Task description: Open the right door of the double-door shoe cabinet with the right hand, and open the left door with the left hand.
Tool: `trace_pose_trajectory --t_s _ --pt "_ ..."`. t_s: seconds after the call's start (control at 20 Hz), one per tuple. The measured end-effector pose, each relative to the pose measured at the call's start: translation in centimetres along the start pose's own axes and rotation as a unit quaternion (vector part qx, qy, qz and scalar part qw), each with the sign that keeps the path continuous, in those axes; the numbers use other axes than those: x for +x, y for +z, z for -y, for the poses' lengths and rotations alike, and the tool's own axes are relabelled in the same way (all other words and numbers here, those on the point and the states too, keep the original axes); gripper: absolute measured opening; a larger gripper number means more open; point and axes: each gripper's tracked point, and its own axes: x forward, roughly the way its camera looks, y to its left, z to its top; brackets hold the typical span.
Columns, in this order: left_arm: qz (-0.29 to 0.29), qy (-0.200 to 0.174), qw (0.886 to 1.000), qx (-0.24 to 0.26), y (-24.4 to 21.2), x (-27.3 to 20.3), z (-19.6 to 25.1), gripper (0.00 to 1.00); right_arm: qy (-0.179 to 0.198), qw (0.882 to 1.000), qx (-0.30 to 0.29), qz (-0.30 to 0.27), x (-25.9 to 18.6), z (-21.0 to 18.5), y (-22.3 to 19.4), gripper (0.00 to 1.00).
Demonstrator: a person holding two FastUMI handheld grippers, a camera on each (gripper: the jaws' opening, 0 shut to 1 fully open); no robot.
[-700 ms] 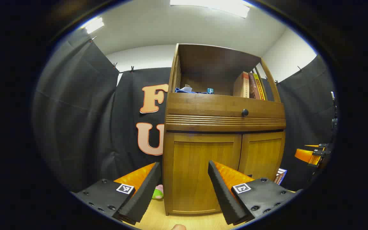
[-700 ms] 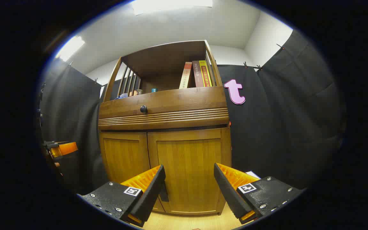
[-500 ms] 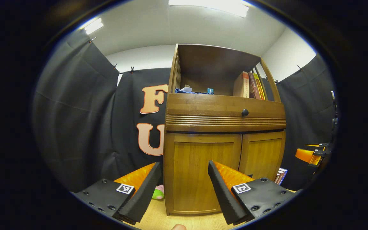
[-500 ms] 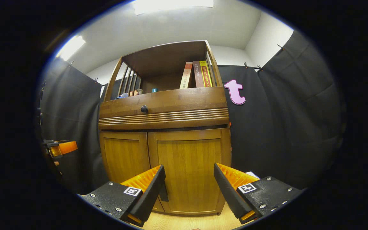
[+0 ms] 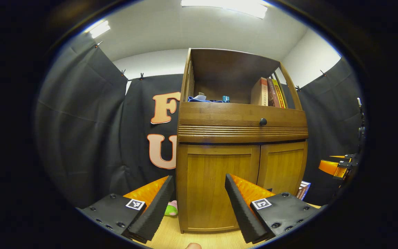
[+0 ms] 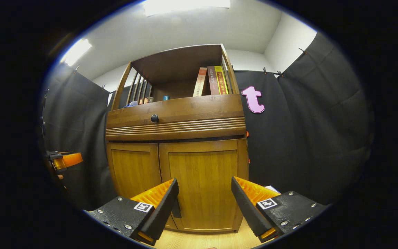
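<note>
The wooden shoe cabinet stands against the black cloth wall with both lower doors shut. In the left gripper view, the left door (image 5: 212, 186) lies straight ahead, and my left gripper (image 5: 198, 180) is open and short of it, holding nothing. In the right gripper view, the right door (image 6: 204, 186) faces my right gripper (image 6: 204, 181), which is also open and empty. A dark handle (image 6: 177, 209) peeks out at that door's lower left, behind my finger. Each gripper shows small at the other view's edge: right gripper (image 5: 333, 167), left gripper (image 6: 64, 160).
Above the doors is a drawer with a black knob (image 5: 263, 121). The open shelf holds books (image 6: 212, 81) and small items. On the light wood floor, a green toy (image 5: 171, 208) lies left of the cabinet and a book (image 5: 303, 190) lies to its right.
Hardly anything differs. Both views have drifted very slightly, and the cabinet sits a touch further left in each. Doors and gripper openings are as before.
</note>
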Motion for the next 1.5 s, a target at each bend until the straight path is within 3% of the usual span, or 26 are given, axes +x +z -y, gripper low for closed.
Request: trace_pose_trajectory --t_s 0.95,1.5 --pt "0.002 0.003 1.0 0.005 0.0 -0.9 -0.4 0.94 0.005 1.0 -0.002 -0.019 0.1 -0.5 -2.0 0.94" --pt "-0.005 0.011 1.0 0.003 -0.5 -1.0 -1.6 0.94 0.012 0.998 -0.014 -0.057 1.6 -1.5 -7.8 0.94"
